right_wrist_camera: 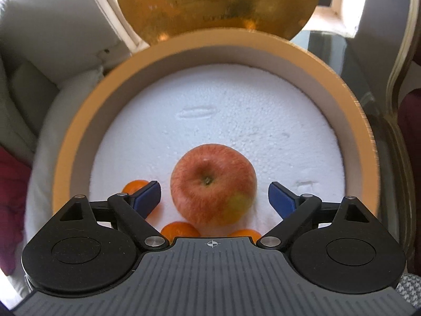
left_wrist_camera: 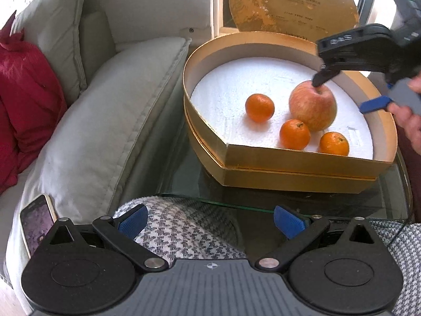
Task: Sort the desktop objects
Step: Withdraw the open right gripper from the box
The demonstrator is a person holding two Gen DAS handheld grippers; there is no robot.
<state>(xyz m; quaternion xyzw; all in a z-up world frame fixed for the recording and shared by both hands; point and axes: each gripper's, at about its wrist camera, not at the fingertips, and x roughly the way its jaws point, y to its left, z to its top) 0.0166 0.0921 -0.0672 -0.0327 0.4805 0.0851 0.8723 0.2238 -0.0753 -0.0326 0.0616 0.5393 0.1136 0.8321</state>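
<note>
red apple (right_wrist_camera: 213, 184) sits between right gripper's (right_wrist_camera: 214, 197) parted jaws.

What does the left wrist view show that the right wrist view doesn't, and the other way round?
Only the left wrist view: the phone on the sofa cushion, the red jacket, the checked fabric under the open left tongs, and the right tongs seen from outside, above the apple.

Only the right wrist view: the apple's stem dimple from above, with both blue pads clear of the fruit, and a gilt chair frame.

Both: the gold box, its propped lid, the white foam, the apple and three tangerines.
</note>
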